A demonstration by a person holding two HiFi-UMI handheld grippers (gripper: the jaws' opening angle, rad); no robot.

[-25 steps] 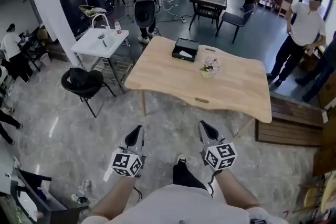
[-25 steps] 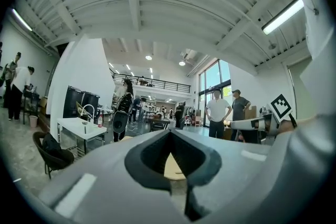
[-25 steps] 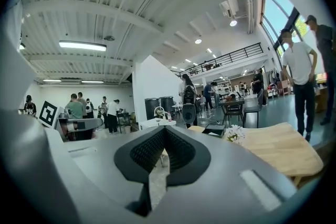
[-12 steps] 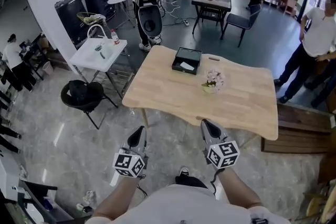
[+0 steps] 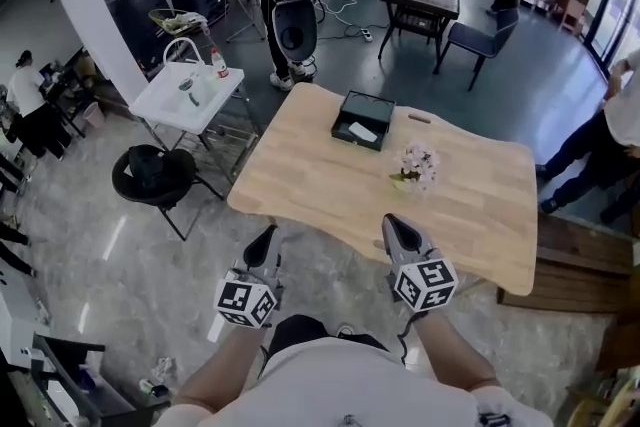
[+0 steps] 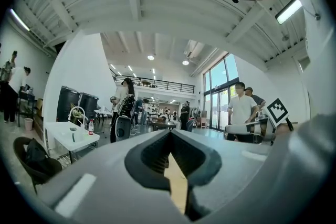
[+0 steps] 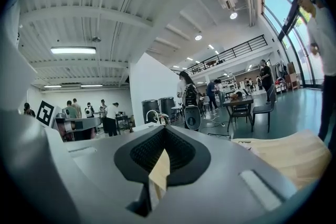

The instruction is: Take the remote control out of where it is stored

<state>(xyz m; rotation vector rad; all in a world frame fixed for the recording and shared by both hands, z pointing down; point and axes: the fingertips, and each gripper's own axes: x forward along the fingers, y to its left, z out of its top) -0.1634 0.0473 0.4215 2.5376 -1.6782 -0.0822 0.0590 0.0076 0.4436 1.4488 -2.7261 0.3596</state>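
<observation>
The left tool (image 5: 264, 243) has its jaws pressed together on nothing and is held over the floor just short of the wooden desk (image 5: 300, 175). Toward the desk's far side sits a dark open box (image 5: 347, 111), and the pale remote control (image 5: 362, 132) lies inside it. The right tool (image 5: 399, 233) is likewise closed and empty at the desk's near edge, well apart from the box. A small pot of flowers (image 5: 416, 163) stands between them.

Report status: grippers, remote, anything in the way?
Left gripper and right gripper shut, empty, at near edge of table. Remote lies in black box, far side, untouched. Flower pot stands between right gripper and box.
</observation>
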